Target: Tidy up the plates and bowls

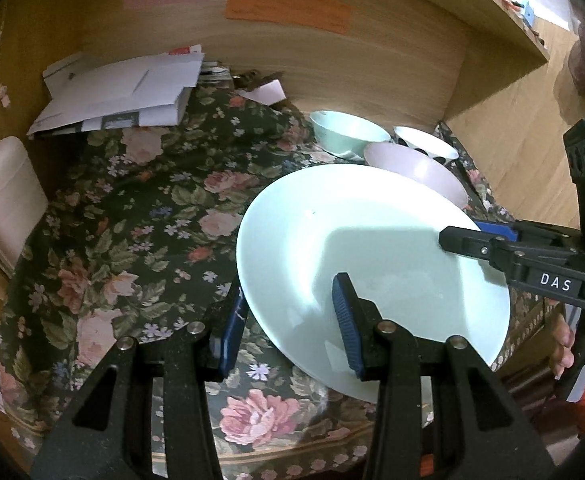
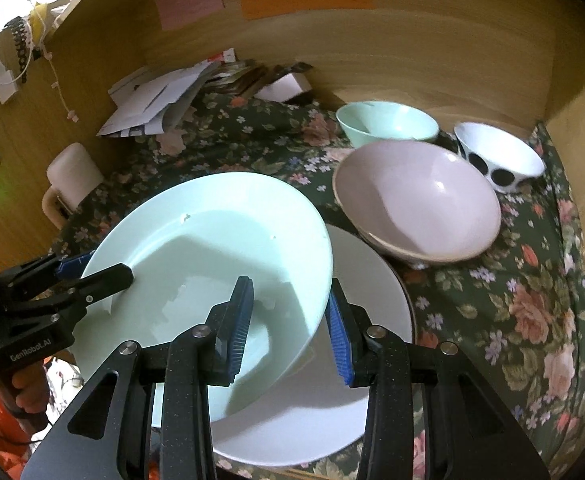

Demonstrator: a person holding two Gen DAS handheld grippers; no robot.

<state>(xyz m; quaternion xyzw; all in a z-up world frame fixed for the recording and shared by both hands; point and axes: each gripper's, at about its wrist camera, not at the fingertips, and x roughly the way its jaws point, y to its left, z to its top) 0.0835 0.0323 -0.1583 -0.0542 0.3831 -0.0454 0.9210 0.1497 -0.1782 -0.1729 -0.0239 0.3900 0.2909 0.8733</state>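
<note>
Step in hand: you carry the green plate (image 2: 212, 240), tilted, above the white plate (image 2: 372, 300). Left gripper (image 1: 288, 316) and right gripper (image 2: 288, 320) each clamp narrowly on opposite rims. Next: level it, lower onto the white plate, release both together. Bowls (image 2: 416, 196) sit beyond.

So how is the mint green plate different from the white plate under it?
The mint green plate is tilted and lifted, with both tongs, left and right, set on its rim; the white plate lies flat on the floral cloth, untouched. The green plate is fully visible, while the white plate is partly covered by it. Both are round, plain and empty.
</note>
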